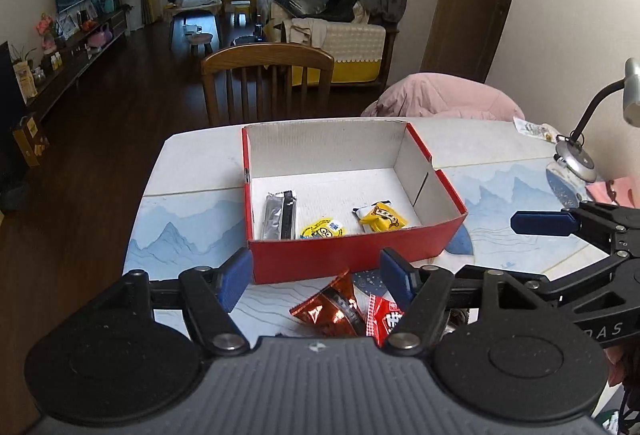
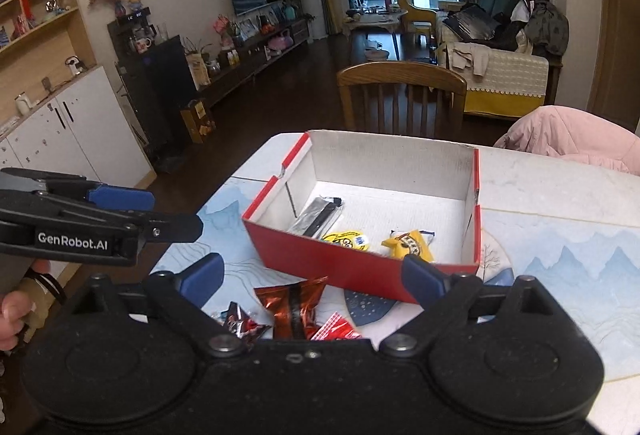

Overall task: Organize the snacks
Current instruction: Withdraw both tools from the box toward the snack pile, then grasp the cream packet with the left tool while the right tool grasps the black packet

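Note:
A red cardboard box (image 1: 352,255) (image 2: 332,263) with a white inside stands on the table. In it lie a silver and black bar (image 1: 279,216) (image 2: 318,216), a round yellow snack (image 1: 322,230) (image 2: 346,240) and a yellow packet (image 1: 382,217) (image 2: 410,243). In front of the box lie a shiny red-brown packet (image 1: 332,309) (image 2: 294,305), a red and white packet (image 1: 382,321) (image 2: 334,327) and a dark foil packet (image 2: 240,325). My left gripper (image 1: 316,277) is open above these loose packets. My right gripper (image 2: 312,279) is open above them too.
A wooden chair (image 1: 267,83) (image 2: 402,97) stands at the table's far side. A pink garment (image 1: 440,97) (image 2: 568,139) lies at the far right. A desk lamp (image 1: 576,155) stands on the table's right. The table's left edge drops to a dark floor (image 1: 100,163).

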Tool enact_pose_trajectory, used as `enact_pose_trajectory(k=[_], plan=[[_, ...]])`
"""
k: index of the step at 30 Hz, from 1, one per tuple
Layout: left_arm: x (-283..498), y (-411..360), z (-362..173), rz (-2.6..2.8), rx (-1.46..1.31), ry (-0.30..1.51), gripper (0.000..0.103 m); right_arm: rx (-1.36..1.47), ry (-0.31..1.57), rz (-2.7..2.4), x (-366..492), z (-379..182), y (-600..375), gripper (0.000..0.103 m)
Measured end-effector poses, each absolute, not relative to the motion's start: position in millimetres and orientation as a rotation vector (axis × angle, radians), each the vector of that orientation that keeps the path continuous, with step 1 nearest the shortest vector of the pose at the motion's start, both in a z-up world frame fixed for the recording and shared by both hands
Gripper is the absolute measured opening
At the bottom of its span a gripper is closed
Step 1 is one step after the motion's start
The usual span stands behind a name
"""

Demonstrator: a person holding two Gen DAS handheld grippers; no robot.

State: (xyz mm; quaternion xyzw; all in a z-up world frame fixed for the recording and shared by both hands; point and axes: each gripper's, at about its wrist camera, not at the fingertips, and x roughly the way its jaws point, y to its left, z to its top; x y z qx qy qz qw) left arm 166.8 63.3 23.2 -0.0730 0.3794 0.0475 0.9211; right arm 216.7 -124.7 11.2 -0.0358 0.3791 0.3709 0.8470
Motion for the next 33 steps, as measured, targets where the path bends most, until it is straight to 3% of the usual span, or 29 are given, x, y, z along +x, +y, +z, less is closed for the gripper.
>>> enact_pose_trajectory(k=[14, 33], plan=[[124, 48, -4, 0.095, -0.147, 0.754, 0.079, -0.05, 0.793, 0.79, 183, -14, -150, 0.103], [129, 5, -91, -0.031, -0.153, 1.005, 0.079, -0.218, 0.925, 0.775, 201, -91, -183, 0.1]])
